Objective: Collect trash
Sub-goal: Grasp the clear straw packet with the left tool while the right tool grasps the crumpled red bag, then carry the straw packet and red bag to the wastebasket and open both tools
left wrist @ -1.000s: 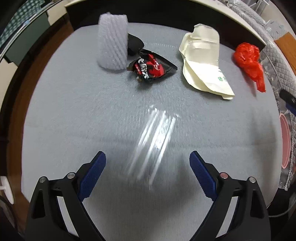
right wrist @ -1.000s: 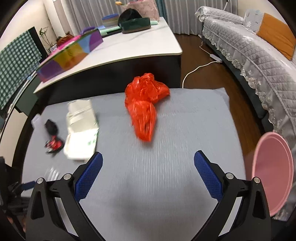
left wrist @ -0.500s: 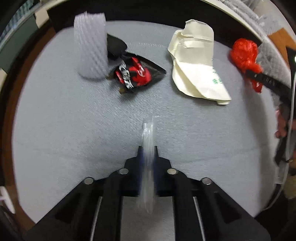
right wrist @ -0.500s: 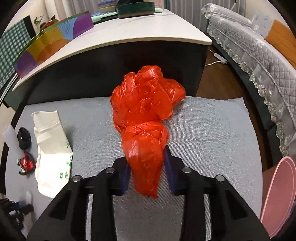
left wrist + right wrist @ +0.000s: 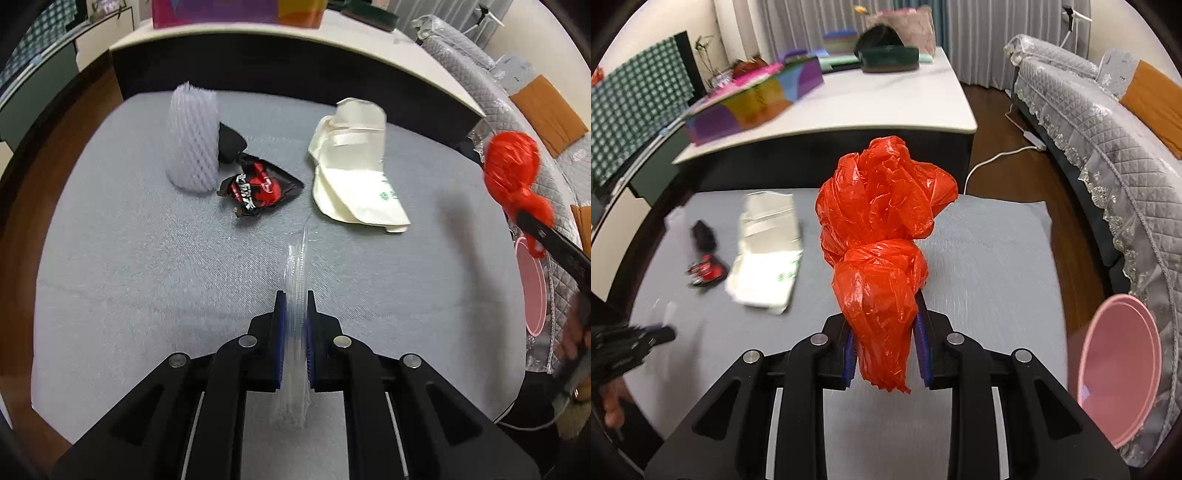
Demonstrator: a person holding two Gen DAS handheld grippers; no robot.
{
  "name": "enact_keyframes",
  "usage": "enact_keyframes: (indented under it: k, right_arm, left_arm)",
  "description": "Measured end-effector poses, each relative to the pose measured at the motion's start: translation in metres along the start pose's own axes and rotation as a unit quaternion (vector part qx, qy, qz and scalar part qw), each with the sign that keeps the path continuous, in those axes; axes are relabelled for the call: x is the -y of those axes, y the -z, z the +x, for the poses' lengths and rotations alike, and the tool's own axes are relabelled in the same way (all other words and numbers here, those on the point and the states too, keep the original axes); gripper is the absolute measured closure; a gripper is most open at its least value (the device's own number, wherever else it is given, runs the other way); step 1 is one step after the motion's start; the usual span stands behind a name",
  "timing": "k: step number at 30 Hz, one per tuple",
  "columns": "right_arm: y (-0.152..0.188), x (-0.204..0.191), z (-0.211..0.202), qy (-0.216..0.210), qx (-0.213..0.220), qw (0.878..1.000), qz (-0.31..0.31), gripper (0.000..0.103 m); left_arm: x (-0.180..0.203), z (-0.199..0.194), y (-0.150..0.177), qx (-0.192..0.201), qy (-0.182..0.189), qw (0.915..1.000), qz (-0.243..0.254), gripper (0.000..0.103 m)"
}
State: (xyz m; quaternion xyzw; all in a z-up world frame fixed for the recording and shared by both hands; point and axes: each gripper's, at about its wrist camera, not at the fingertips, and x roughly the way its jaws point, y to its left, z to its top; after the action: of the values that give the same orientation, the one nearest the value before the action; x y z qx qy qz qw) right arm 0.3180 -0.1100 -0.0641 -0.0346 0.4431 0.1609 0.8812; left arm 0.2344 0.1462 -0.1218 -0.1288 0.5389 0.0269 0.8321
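My left gripper [image 5: 294, 306] is shut on a clear plastic wrapper [image 5: 295, 273] and holds it above the grey cushion [image 5: 147, 280]. My right gripper [image 5: 884, 321] is shut on a knotted red plastic bag [image 5: 882, 229], lifted off the cushion; the bag also shows at the right of the left wrist view [image 5: 511, 166]. On the cushion lie a white foam net sleeve [image 5: 192, 136], a black and red snack wrapper [image 5: 258, 186] and a cream paper bag [image 5: 354, 162]. A pink bin [image 5: 1119, 373] stands on the floor at the right.
A white-topped table [image 5: 871, 107] with boxes stands behind the cushion. A grey quilted sofa [image 5: 1108, 140] runs along the right. A power cable [image 5: 1001, 157] lies on the wooden floor.
Both grippers were open a second ago. The left has closed on the clear wrapper and lifted it. The right has closed on the red bag and raised it off the cushion.
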Motion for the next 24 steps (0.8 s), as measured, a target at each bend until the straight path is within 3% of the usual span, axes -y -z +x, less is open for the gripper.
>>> enact_keyframes:
  k: [5,10,17,24]
  right_arm:
    - [0.040,0.002,-0.053,-0.008,0.008,1.000,-0.004,0.076]
    - [0.089,0.002,-0.093,-0.005,0.005,1.000,-0.008,0.076]
    - [0.152,0.002,-0.135,-0.011,0.011,1.000,-0.003,0.076]
    - [0.185,-0.001,-0.158,-0.029,0.017,0.999,0.006,0.076]
  left_arm:
    - [0.013,-0.028,0.011,0.024,-0.020,0.9993,0.021,0.094]
    - [0.043,-0.065,0.032,0.052,-0.012,0.9974,0.050,0.094]
    - [0.084,-0.100,0.089,0.076,-0.014,0.9931,0.088,0.094]
    - [0.105,-0.118,0.121,0.087,-0.011,0.9900,0.111,0.094]
